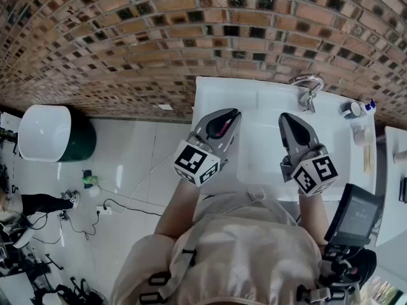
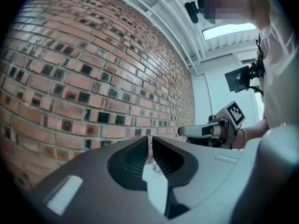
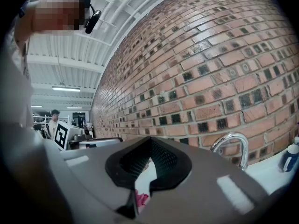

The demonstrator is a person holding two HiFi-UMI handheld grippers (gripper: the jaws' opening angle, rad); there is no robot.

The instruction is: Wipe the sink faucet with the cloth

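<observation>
- Far left in the head view, a white rounded tub (image 1: 44, 132) on a dark green base stands on the pale floor (image 1: 127, 170), with thin cables trailing near it.
- Left of centre, the left claw (image 1: 232, 114) hangs over the left part of the white table (image 1: 205, 94), pointing toward the brick wall (image 1: 159, 37); its marker cube (image 1: 196, 162) sits at the wrist end.
- The left gripper view shows that claw (image 2: 149, 138) with its jaws together at the tips and nothing between them; brick fills the background.
- A pink patch (image 1: 222, 127) shows in the left claw's dark opening; whether it is the cloth cannot be told.
- At centre, the sink basin (image 1: 264, 148) is sunk in the table, between and under the two claws.
- Right of centre, the right claw (image 1: 286, 117) is held level with the left one, well apart from it, and also points at the wall.
- The right gripper view shows its jaws (image 3: 149, 143) closed tip to tip, gripping nothing; a pink scrap (image 3: 140, 200) peeks through the gap low behind them.
- Beyond and right of the right claw, the chrome faucet (image 1: 308, 89) stands at the table's back edge against the wall, untouched; it arches at the right of that claw's view (image 3: 231, 144).
- Far right, a blue-capped bottle (image 1: 369, 107) stands on the table near the faucet.
</observation>
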